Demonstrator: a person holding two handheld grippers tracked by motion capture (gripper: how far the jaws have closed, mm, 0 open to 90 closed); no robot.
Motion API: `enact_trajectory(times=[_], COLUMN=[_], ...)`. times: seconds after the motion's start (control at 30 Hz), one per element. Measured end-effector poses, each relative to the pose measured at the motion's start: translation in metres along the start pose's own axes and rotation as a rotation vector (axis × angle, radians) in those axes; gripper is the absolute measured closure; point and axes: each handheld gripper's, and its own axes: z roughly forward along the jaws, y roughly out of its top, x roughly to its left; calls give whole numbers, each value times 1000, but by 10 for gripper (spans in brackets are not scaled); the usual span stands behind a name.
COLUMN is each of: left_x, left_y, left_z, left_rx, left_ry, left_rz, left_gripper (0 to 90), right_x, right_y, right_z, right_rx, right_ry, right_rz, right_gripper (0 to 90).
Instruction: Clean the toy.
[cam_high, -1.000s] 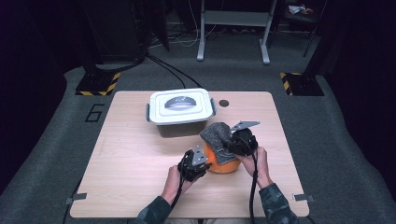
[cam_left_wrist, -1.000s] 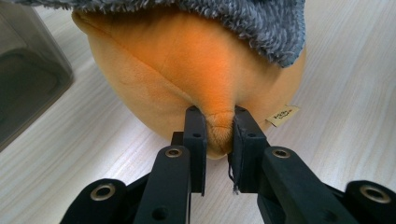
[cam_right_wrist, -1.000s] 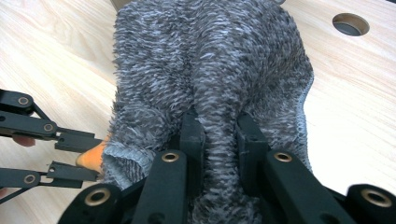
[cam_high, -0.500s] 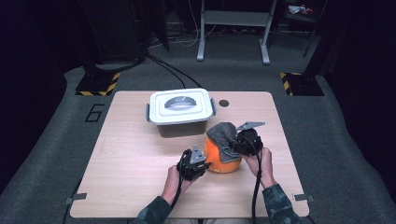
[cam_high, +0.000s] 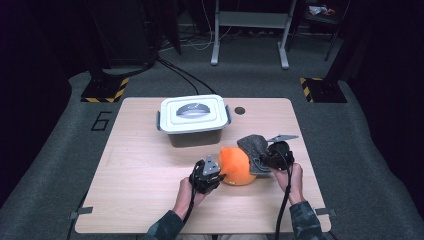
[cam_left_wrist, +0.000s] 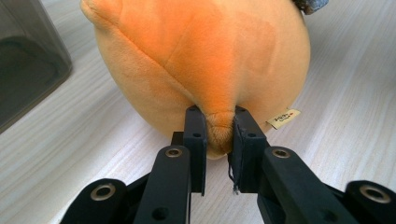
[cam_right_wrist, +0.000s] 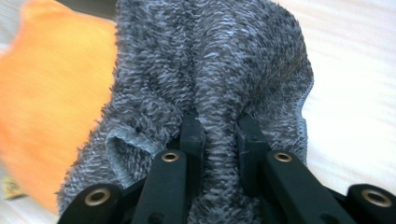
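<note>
While both grippers' fingers stay clamped, grey cloth (cam_high: 254, 148) has peeled off orange plush (cam_high: 235, 166).

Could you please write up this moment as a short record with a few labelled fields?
Surface: wooden table
Orange plush toy: lying on the table between the grippers
Left gripper: shut on a pinch of the orange plush toy
Right gripper: shut on a fold of the grey cloth
Grey cloth: against the toy's right side
Lidded box: behind the toy, lid on, untouched
</note>
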Motion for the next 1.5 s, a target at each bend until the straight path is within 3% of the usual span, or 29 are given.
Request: enact_trajectory(times=[0.33,0.43,0.53,0.77,0.97,1.13,1.27,1.37,1.47,1.5], left_x=[3,4,4,5,5,6,5,5,6,5], left_y=[-2,-3,-3,-2,0,0,0,1,1,1], left_z=[0,0,0,0,0,-1,0,-1,-2,-1], left_rx=[16,16,19,23,33,29,21,21,26,18], left_ry=[-1,-3,0,0,-9,-2,-8,-10,-11,10], left_rz=[-21,-29,-36,-42,-59,-55,-67,-66,-59,-49], left_gripper=[784,784,784,783,781,779,776,758,702,673], right_x=[-15,-17,-18,-3,26,44,50,52,50,49], right_y=[-27,-30,-27,-10,4,11,14,12,8,8], right_z=[13,8,-9,-49,-60,-59,-52,-35,-24,-23], right_rx=[68,55,8,-96,-140,-155,-134,-82,-65,-65], right_ry=[-44,-58,-72,-43,29,82,110,70,49,48], right_rz=[40,46,40,-9,-63,-96,-107,-131,-127,-128], right_gripper=[764,764,764,764,763,763,763,764,764,764])
